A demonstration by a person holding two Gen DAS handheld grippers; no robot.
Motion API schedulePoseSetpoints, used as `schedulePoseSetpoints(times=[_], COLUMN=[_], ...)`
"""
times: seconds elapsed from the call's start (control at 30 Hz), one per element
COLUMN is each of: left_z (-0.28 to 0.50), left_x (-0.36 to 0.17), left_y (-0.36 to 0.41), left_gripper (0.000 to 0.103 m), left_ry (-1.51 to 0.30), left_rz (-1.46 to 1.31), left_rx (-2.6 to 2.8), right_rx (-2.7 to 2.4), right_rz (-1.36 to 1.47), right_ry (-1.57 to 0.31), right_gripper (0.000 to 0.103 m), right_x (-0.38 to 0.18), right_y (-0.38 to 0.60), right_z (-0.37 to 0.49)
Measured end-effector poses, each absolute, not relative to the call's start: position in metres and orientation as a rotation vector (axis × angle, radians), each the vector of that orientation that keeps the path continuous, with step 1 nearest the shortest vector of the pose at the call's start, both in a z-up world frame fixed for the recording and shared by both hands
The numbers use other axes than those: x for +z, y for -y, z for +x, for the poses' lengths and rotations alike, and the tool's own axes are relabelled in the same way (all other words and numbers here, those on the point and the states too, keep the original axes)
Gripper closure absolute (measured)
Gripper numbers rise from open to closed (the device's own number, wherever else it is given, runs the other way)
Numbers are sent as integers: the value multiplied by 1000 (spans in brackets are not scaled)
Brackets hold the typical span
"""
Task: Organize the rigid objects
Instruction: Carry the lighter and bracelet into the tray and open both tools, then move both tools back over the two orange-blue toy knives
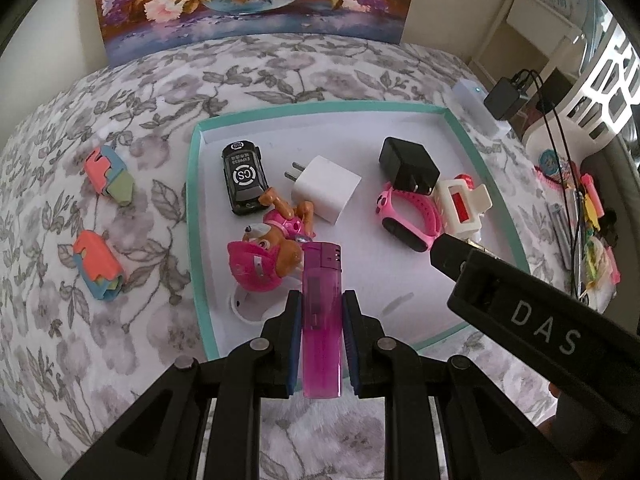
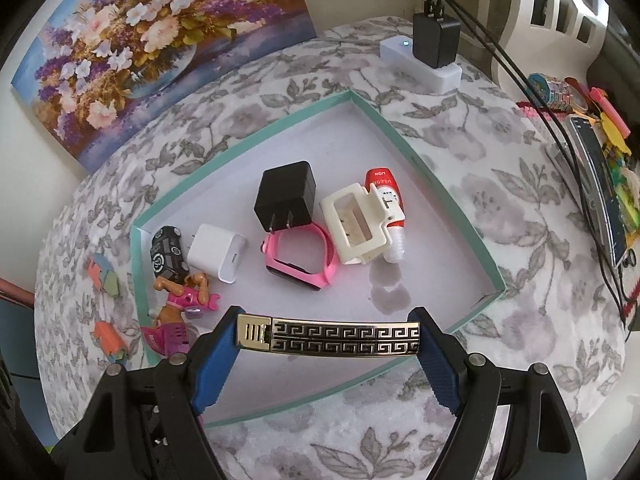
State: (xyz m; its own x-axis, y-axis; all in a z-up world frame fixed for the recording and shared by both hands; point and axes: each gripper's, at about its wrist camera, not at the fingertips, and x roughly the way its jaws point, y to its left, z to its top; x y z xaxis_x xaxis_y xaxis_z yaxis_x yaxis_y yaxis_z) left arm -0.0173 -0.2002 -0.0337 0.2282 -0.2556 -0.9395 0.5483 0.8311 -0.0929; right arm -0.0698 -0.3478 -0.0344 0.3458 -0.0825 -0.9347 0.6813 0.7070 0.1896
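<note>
Over the near edge of the teal-rimmed tray (image 1: 195,184) on the floral-covered desk (image 1: 120,92), the left gripper (image 1: 321,322) pinches a purple lighter (image 1: 322,320) between its fingers, upright along them; the right gripper (image 2: 326,340) clamps a gold patterned bracelet (image 2: 328,339) crosswise — inside the tray lie a black toy car (image 1: 244,176), white charger (image 1: 326,188), black charger (image 1: 408,166), pink watch (image 1: 408,216) and pink pup figure (image 1: 268,252); two coral-and-blue puzzle pieces (image 1: 108,176) rest outside, left.

A floral cloth-covered table (image 1: 280,68) carries a teal-rimmed tray (image 1: 320,107), two colourful puzzle toys (image 1: 108,176), and a white power strip (image 2: 420,64).
</note>
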Motion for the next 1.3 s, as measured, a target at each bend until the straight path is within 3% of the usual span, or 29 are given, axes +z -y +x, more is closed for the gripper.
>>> schedulePoseSetpoints(times=[1.13, 1.23, 1.3], left_z=[-10, -9, -9], left_x=[-43, -41, -39], left_y=[199, 197, 196], left_gripper=[80, 77, 69], left_ry=[-1233, -1226, -1220], left_rz=[308, 307, 306], left_rx=[-496, -491, -486], right_rx=[-549, -551, -555], right_rz=[630, 632, 635], right_ry=[-1130, -1119, -1110], right_gripper=[17, 17, 17], right_x=[-38, -36, -34], right_y=[352, 353, 354], right_z=[-70, -71, -72])
